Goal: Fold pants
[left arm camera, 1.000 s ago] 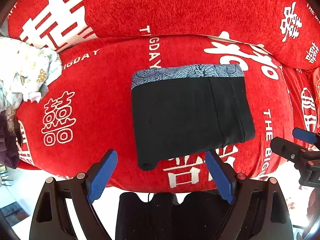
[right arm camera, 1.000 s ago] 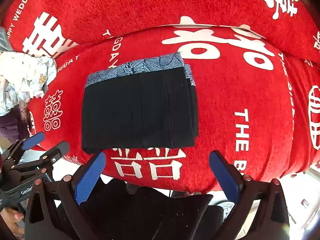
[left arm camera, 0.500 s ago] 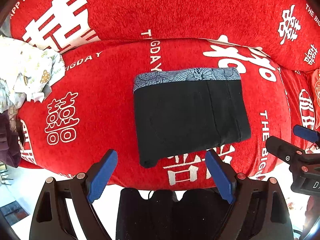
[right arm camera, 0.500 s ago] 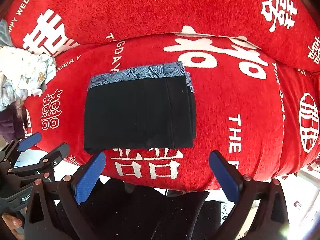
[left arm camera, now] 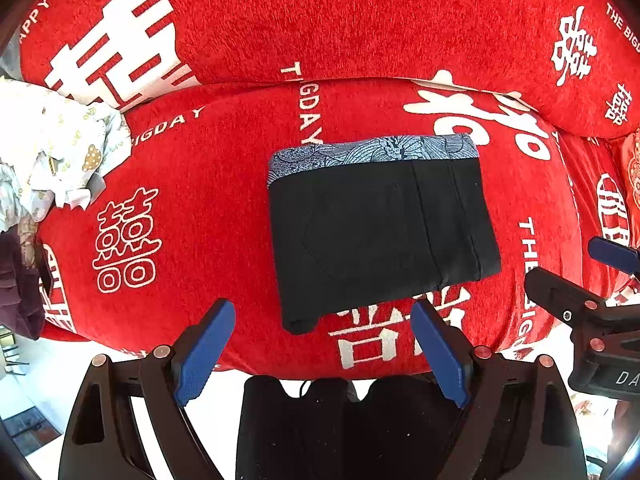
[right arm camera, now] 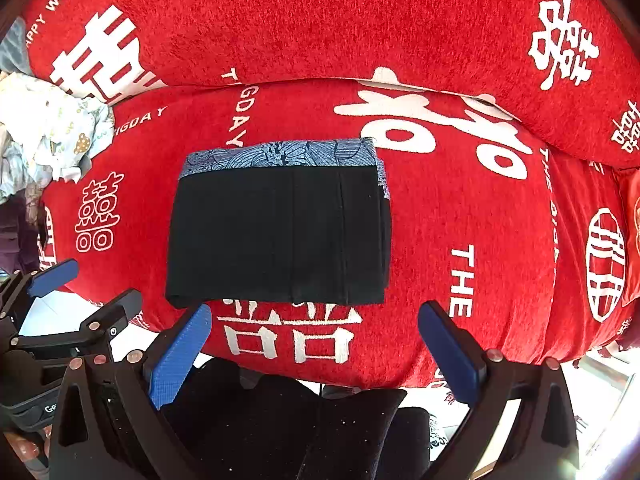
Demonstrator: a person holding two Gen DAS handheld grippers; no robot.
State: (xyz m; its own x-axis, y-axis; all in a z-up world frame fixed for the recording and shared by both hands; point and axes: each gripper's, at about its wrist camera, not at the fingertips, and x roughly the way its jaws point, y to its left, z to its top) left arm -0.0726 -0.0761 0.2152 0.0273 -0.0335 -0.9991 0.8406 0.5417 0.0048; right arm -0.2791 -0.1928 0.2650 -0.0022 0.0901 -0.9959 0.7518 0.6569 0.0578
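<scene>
Pants [left arm camera: 380, 232] folded flat on red cover [left arm camera: 224, 216]; left claw [left arm camera: 320, 356], right claw [right arm camera: 316, 356] wide, empty.

Red sofa seat cushion [left arm camera: 208, 184] fills the middle, plush fabric printed with white double-happiness characters and "THE BIG DAY" lettering. Red back cushion [left arm camera: 360, 16] behind it, same print, "HAPPY WEDDING" along its far left edge. Crumpled pale patterned cloth pile [left arm camera: 56, 152] at the left end of the seat; dark purple fabric [left arm camera: 20, 288] below it. Bright pale floor [right arm camera: 60, 312] near left, strongly lit. Red patterned cushion [right arm camera: 632, 240] at right edge.
</scene>
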